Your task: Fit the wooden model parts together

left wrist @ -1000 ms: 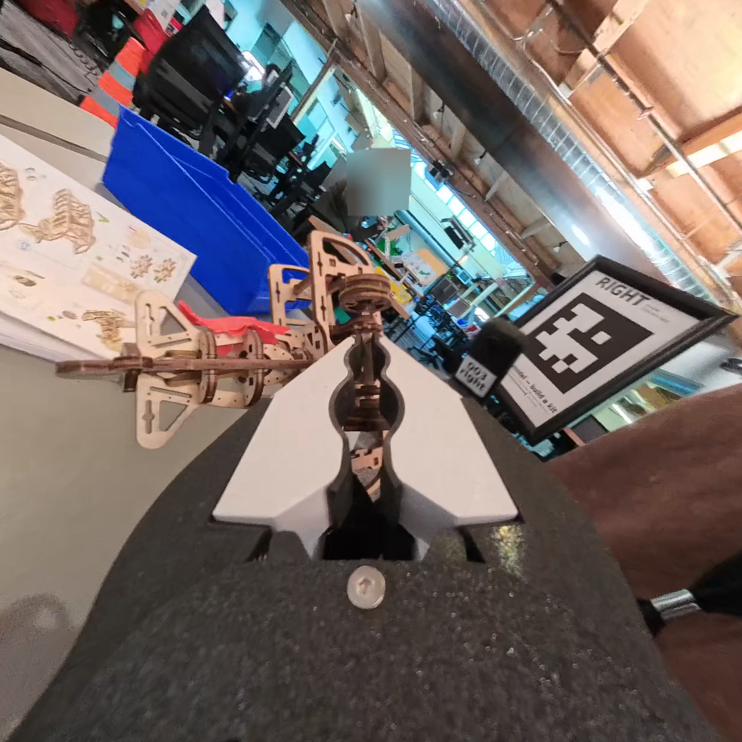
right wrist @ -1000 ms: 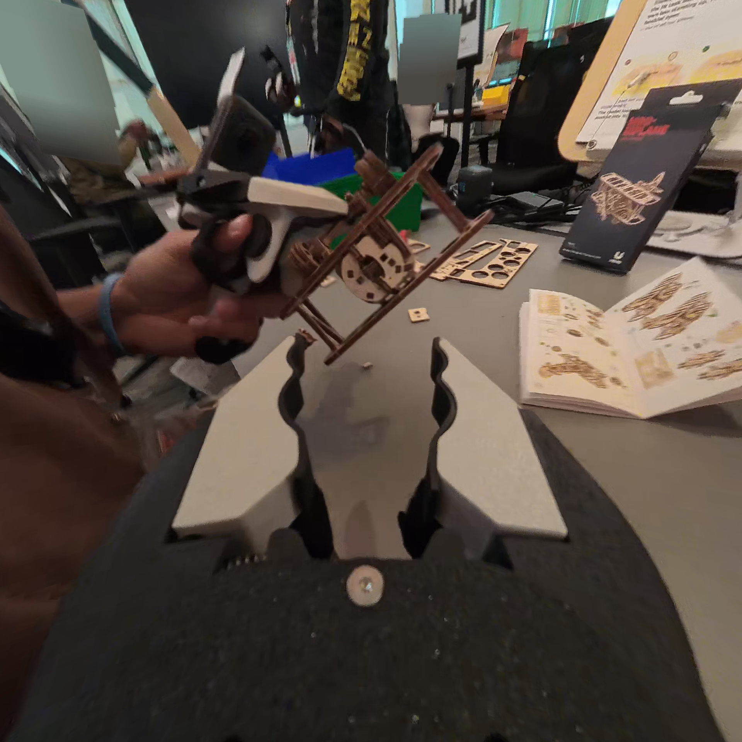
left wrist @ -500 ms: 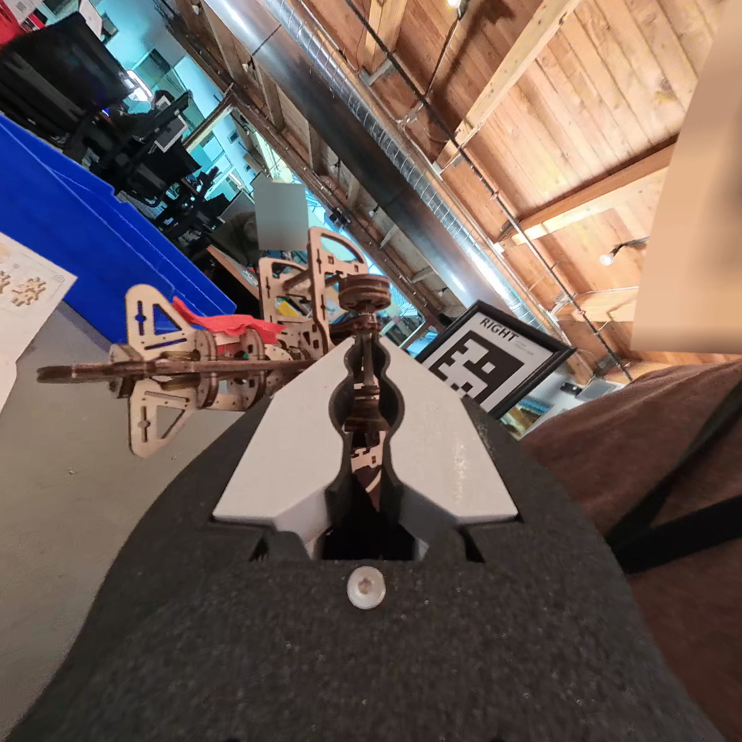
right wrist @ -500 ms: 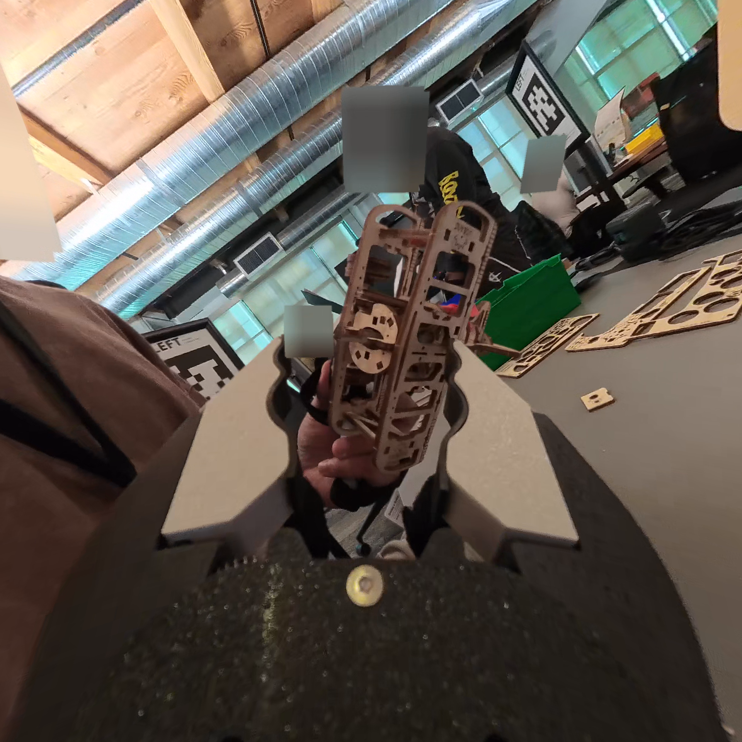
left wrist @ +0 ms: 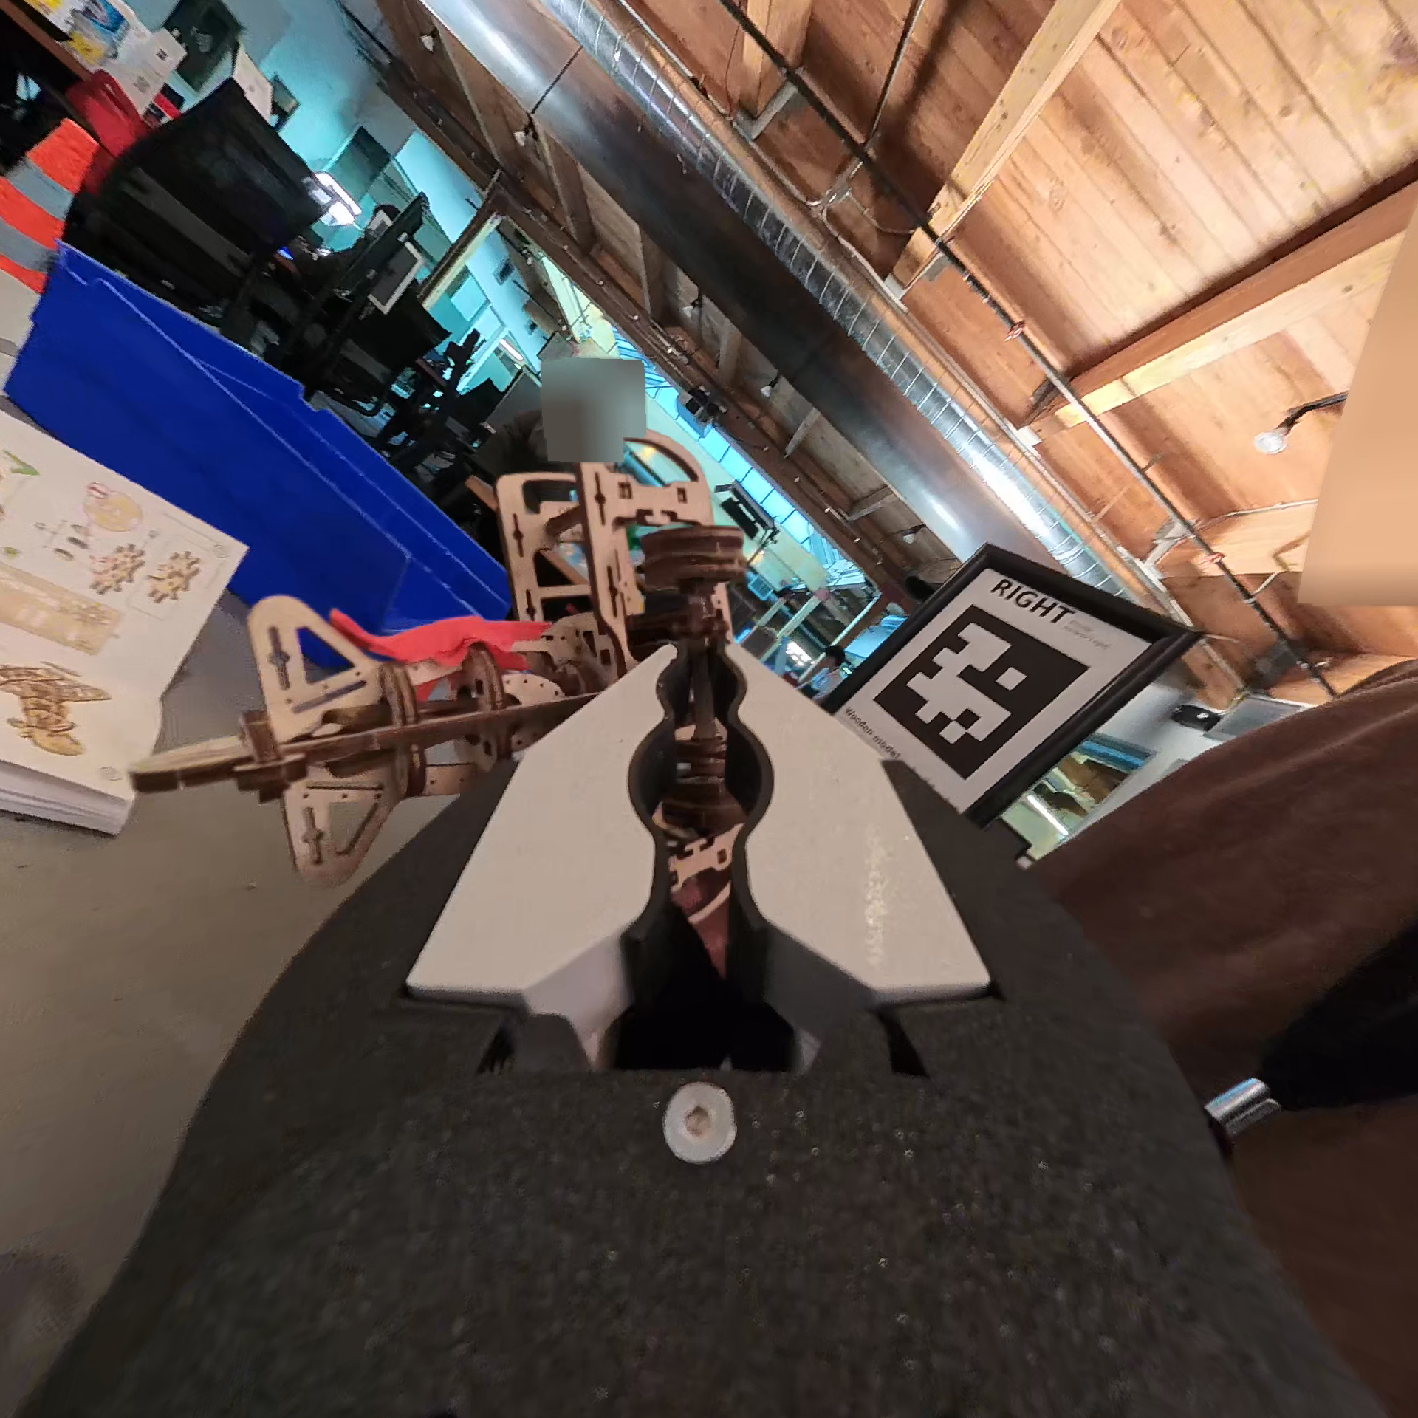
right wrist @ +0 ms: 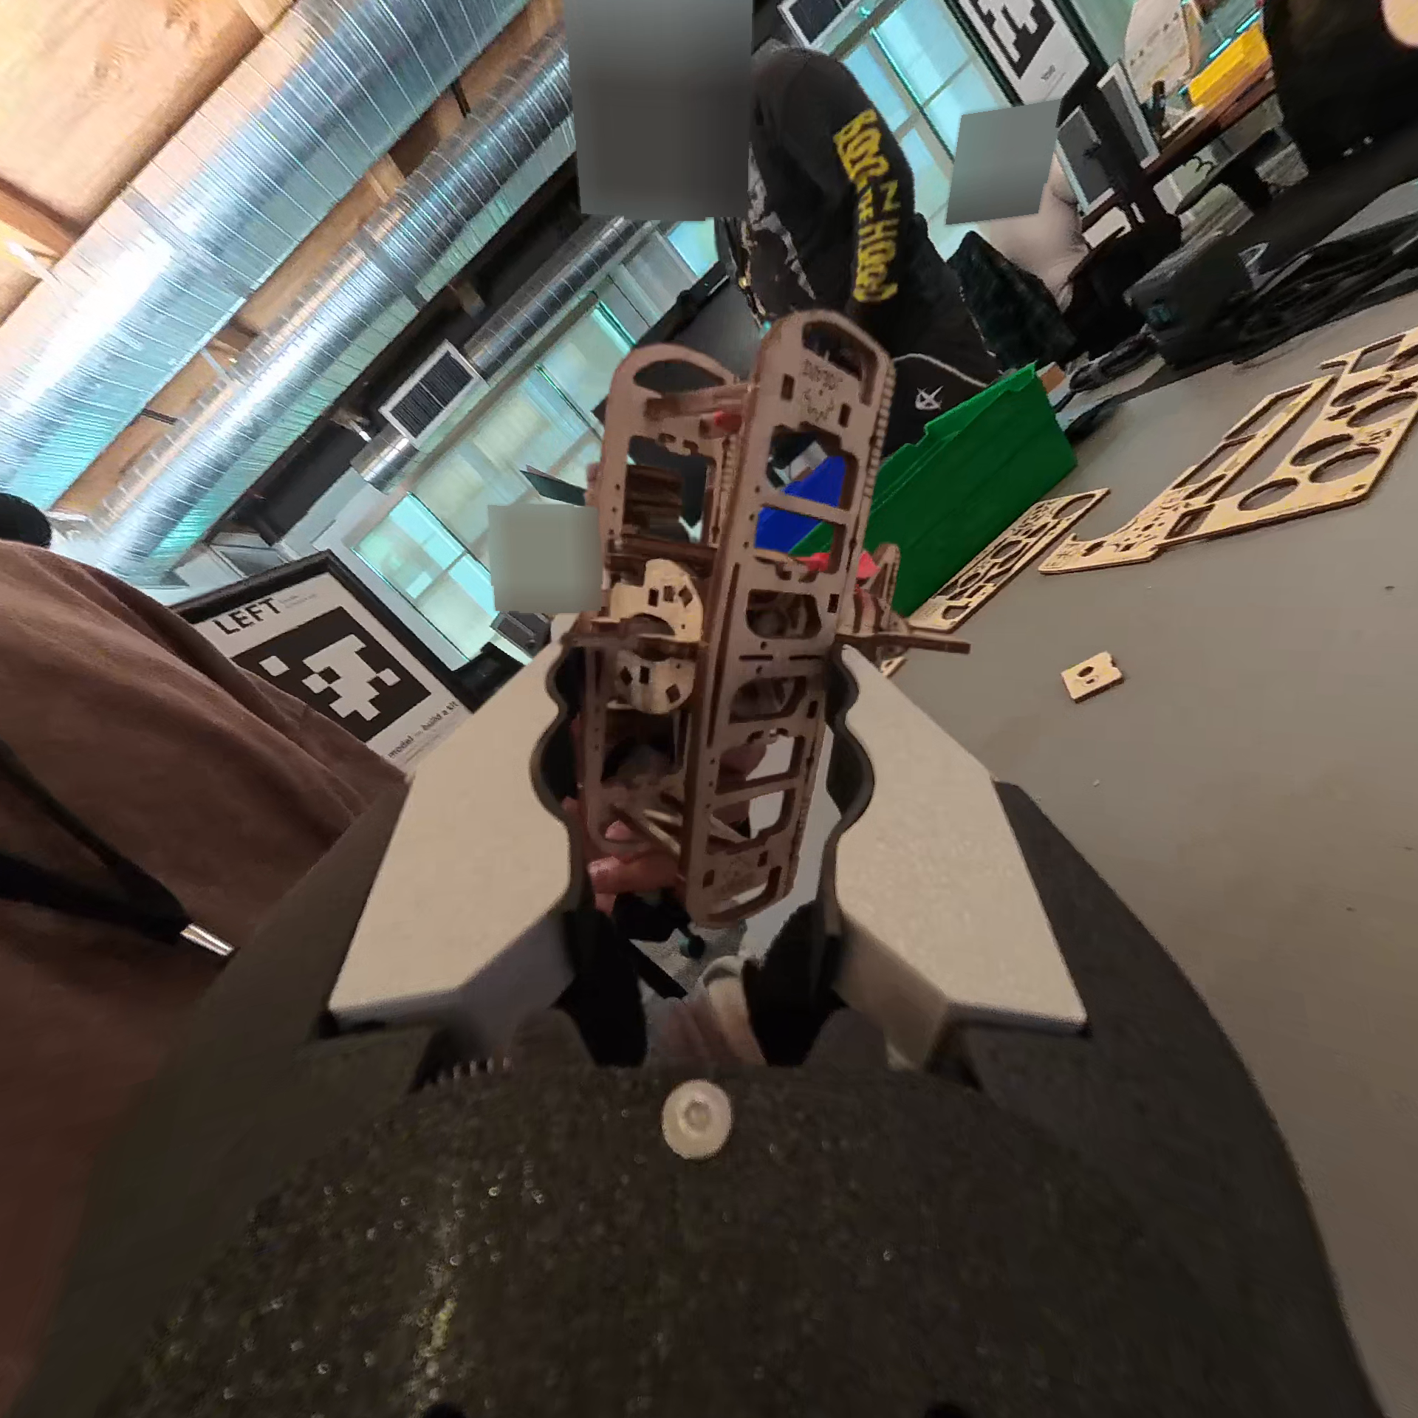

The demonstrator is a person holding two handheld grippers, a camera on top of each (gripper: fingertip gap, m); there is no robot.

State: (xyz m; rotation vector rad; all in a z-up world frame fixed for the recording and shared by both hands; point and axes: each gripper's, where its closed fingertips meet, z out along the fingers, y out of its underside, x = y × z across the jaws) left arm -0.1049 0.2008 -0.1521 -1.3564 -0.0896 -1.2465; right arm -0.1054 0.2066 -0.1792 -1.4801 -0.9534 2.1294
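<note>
A partly built wooden model plane [left wrist: 345, 737] with a red scrap on it is held in the air above the grey table [left wrist: 115, 959]. My left gripper [left wrist: 700, 667] is shut on the model's dark wooden hub. In the right wrist view the model [right wrist: 775, 614] stands on end between my right gripper's [right wrist: 696, 660] open fingers. The fingers flank it closely, and I cannot tell whether they touch it. A hand [right wrist: 629, 867] shows behind the model.
A blue bin [left wrist: 230, 430] and an open instruction booklet [left wrist: 77, 614] lie at the left. A green bin [right wrist: 974, 476], wooden cut-out sheets [right wrist: 1266, 476] and a small loose wooden piece [right wrist: 1089, 675] lie on the table. Framed marker boards [left wrist: 990, 690] stand nearby. A person in black [right wrist: 844, 192] stands behind. The tips of both grippers are at nearly the same place.
The right gripper swung up from facing the table to face the model, which now sits between its fingers; the fingers have narrowed a little. The left gripper keeps its grip and has tilted.
</note>
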